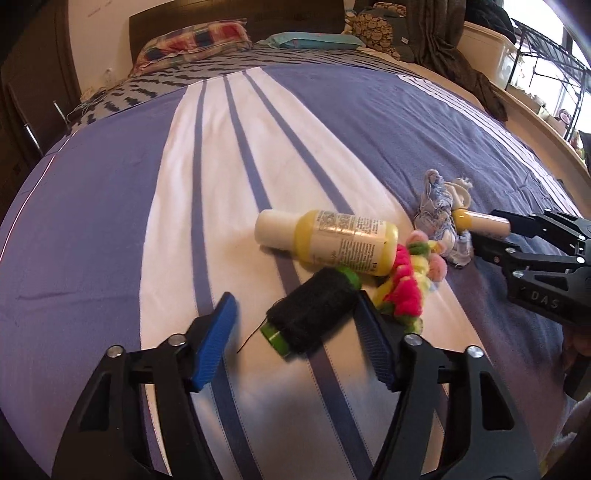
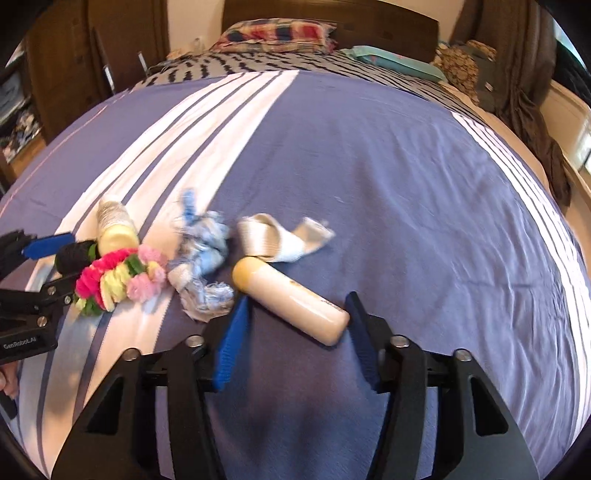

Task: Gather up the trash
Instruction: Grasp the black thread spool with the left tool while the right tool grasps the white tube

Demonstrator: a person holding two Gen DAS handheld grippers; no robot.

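On the striped bedspread lies a small heap of trash. A black thread spool with green ends lies between the blue pads of my left gripper; the left pad stands clear of it, so the gripper is open. Behind it are a yellow bottle and a pink, yellow and green pom-pom garland. My right gripper is open around a cream tube lying slantwise, the pads close beside it. A frayed blue-white rag and a white strap lie just beyond.
Pillows and a dark headboard are at the far end. Brown clothes hang over the bed's right side by a ledge. A wooden wardrobe stands at the left. Far half of the bedspread holds no objects.
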